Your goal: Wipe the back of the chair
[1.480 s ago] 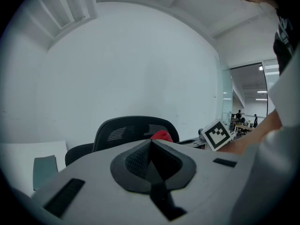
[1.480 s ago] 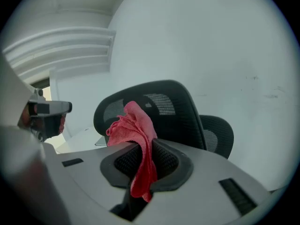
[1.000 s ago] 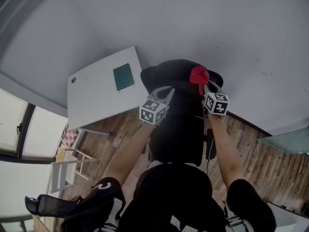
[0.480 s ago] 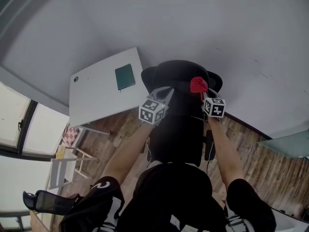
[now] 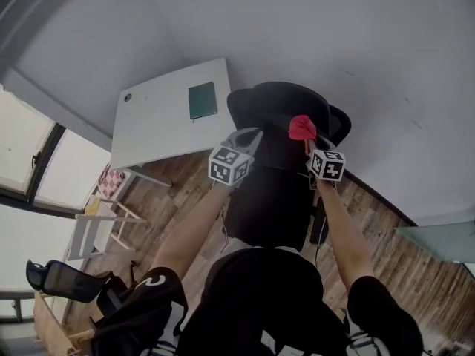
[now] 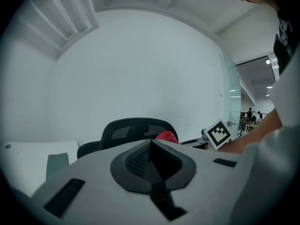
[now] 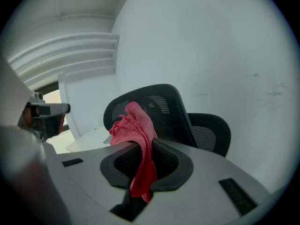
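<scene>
The right gripper clamps its fingers on the red cloth, which we see near the top of the black mesh chair back. The left gripper, fingers together on nothing, hovers beside that chair back. We judge wiping to be in hand: next, press cloth to mesh and sweep downward.

I count two black mesh chairs by the wall, one red cloth, one white table, one dark green notebook, and my two grippers, left and right.
</scene>
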A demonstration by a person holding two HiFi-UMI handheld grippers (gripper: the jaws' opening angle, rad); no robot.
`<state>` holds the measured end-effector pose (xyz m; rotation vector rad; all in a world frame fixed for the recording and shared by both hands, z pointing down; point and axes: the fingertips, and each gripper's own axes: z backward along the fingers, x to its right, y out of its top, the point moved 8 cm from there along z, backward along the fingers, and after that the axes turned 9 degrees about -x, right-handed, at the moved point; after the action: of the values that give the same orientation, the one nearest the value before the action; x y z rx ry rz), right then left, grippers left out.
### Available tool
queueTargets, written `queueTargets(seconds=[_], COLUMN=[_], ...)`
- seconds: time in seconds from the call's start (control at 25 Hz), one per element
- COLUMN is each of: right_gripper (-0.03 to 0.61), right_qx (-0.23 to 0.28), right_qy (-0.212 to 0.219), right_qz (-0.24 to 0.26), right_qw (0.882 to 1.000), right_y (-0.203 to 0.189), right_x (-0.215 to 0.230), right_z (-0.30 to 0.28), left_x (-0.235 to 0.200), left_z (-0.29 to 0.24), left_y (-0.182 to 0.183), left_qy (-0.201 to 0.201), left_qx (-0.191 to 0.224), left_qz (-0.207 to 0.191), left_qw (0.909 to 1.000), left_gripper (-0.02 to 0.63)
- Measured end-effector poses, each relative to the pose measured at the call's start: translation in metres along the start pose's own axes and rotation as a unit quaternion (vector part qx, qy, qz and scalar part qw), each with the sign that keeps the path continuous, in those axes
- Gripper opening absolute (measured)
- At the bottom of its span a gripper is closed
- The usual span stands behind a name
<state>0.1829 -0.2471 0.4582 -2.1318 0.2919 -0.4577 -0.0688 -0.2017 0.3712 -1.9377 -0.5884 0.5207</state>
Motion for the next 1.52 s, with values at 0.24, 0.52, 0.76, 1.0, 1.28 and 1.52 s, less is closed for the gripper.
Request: queueTargets(seconds=[0.24, 0.52, 0.76, 1.0, 1.28, 1.52], right_gripper=[0.063, 0.055, 0.057, 0.058, 0.058, 0.058], right_qx=[0.006, -0.007, -0.038, -0.027, -0.017, -0.022], right_qy=[0.066, 0.103, 0.106, 0.087, 0.068, 0.066], right_qz=[0.024, 0.043, 0.055, 0.085, 0.083, 0.092], right_qw=[0.997, 0.994, 0.992, 0.992, 0.994, 0.993], right_y=[0.007, 0.002, -0.025, -0.032, -0.036, -0.043], right_x=[-0.043, -0.098, -0.133, -0.156, -0.142, -0.141], right_z=[-0.024, -0.067, -0.124, -0.184, -0.239, -0.254], left_x=[-0.014, -0.058, -0.108, -0.143, -0.172, -0.191], left_z=[0.026, 0.05, 0.052, 0.03, 0.002, -0.008], left_y=[-0.027, -0.052, -0.081, -0.116, -0.138, -0.142], left_qy=[0.052, 0.074, 0.046, 0.012, 0.0, 0.017], left_qx=[-0.004, 0.003, 0.015, 0.015, 0.028, 0.032], left_qz=[0.03, 0.047, 0.046, 0.036, 0.029, 0.039], left_qw=[0.9982, 0.9962, 0.9978, 0.9992, 0.9992, 0.9986], left_gripper=[0.025, 0.025, 0.025, 0.025, 0.025, 0.025])
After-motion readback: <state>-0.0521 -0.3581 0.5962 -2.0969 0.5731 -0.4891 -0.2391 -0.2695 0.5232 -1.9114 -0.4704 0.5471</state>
